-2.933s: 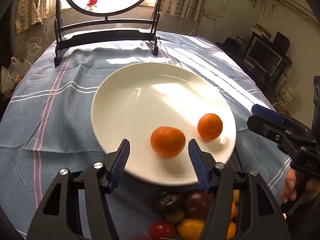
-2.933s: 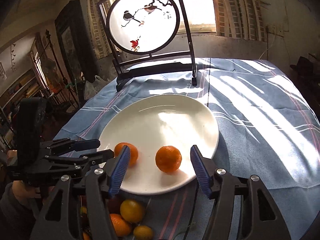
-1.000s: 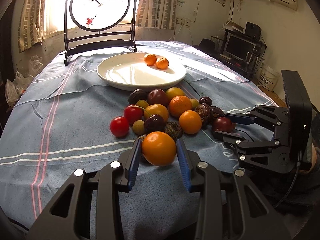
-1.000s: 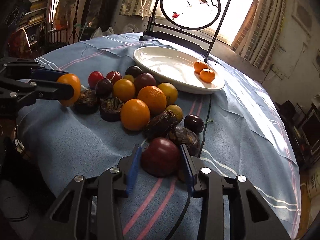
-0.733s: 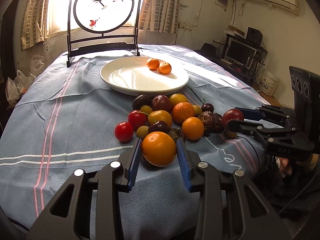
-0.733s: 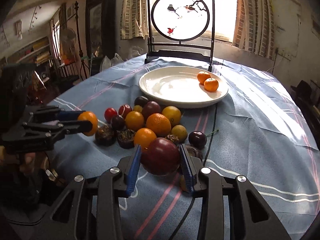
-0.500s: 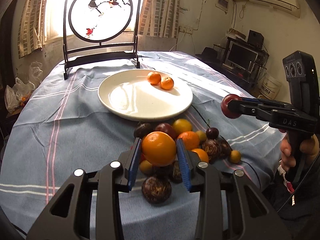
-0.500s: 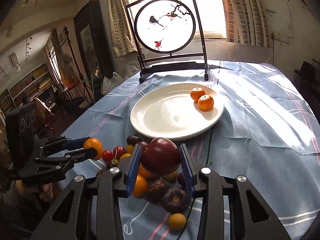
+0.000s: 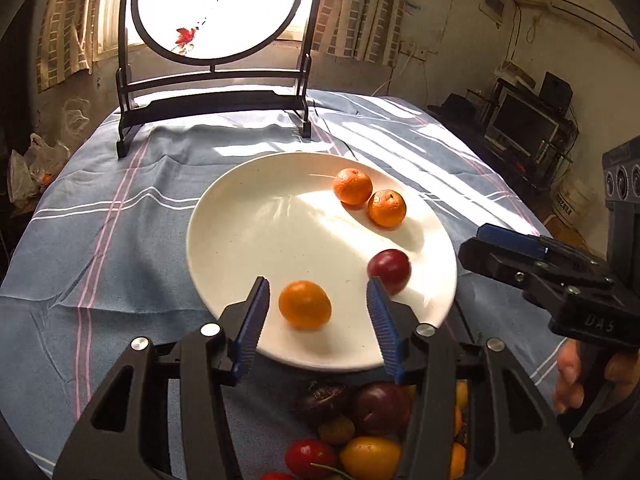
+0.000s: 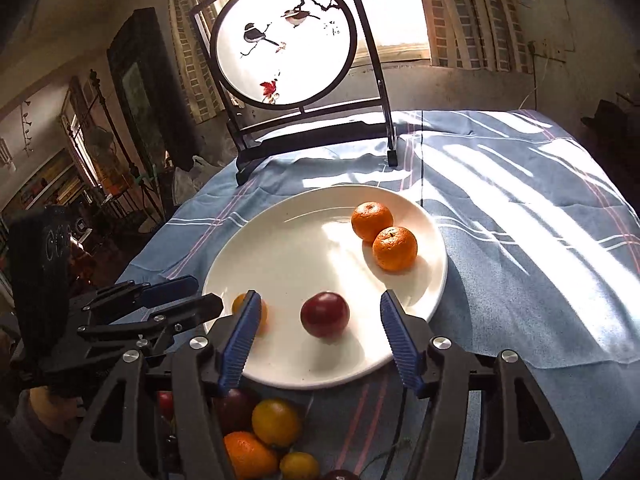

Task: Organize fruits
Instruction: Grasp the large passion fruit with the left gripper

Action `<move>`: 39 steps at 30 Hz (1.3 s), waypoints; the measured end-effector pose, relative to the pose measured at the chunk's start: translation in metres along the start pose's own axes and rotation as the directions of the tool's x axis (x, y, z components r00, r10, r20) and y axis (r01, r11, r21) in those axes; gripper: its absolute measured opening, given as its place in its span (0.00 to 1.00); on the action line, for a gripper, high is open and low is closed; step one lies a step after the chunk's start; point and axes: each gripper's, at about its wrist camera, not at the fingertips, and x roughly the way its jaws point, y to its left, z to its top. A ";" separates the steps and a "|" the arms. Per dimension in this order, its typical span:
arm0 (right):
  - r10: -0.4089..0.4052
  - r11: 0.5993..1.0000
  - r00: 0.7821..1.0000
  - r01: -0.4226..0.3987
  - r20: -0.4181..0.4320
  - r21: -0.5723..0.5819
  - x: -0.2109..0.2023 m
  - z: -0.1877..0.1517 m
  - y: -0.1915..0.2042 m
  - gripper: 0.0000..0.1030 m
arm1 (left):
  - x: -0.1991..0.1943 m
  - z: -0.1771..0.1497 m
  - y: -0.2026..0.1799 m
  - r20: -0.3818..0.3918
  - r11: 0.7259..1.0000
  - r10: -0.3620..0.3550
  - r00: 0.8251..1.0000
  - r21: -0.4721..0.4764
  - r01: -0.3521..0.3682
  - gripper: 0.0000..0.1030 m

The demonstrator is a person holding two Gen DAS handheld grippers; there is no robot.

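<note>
Left wrist view: left claw spread over the near part of the white plate, jaws opening, blue pads clear of the orange lying on the plate between them. No contact seen between pads and fruit. Dark red plum also on the plate, just right of the orange and near the right pad. Two more mandarins at the far right side of the plate, touching each other. Right claw seen at the right edge, held by a hand, hovering beside the plate rim.

Right wrist view: right claw spread as well, jaws opening, with the plum resting on the plate between the pads and free of both. Orange partly hidden behind the left pad of this claw. Left claw entering from the left, tips over the plate edge. Two mandarins at the far right of the plate.

Below both claws, pile of remaining fruit on the counter, just in front of the plate: dark plums, small red ones, yellow and orange pieces. Counter covered with a blue striped cloth, sunlit on the right. Behind the plate, well apart from it, round painted screen with birds in a black stand, upright before the window.
</note>
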 end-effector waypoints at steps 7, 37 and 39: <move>-0.067 0.994 0.997 0.068 0.025 -0.082 -0.055 -0.047 0.005 0.60 | -0.065 -0.056 -0.005 0.039 0.996 0.007 0.999 0.090 -0.011 0.65; -0.125 0.984 0.985 0.107 -0.118 -0.141 -0.072 -0.153 0.021 0.53 | -0.091 -0.149 -0.031 -0.009 0.982 0.024 1.000 0.186 -0.022 0.41; -0.137 0.981 0.982 0.116 -0.128 -0.159 -0.067 -0.155 0.025 0.41 | -0.093 -0.149 -0.031 -0.006 0.983 0.022 1.000 0.184 -0.021 0.41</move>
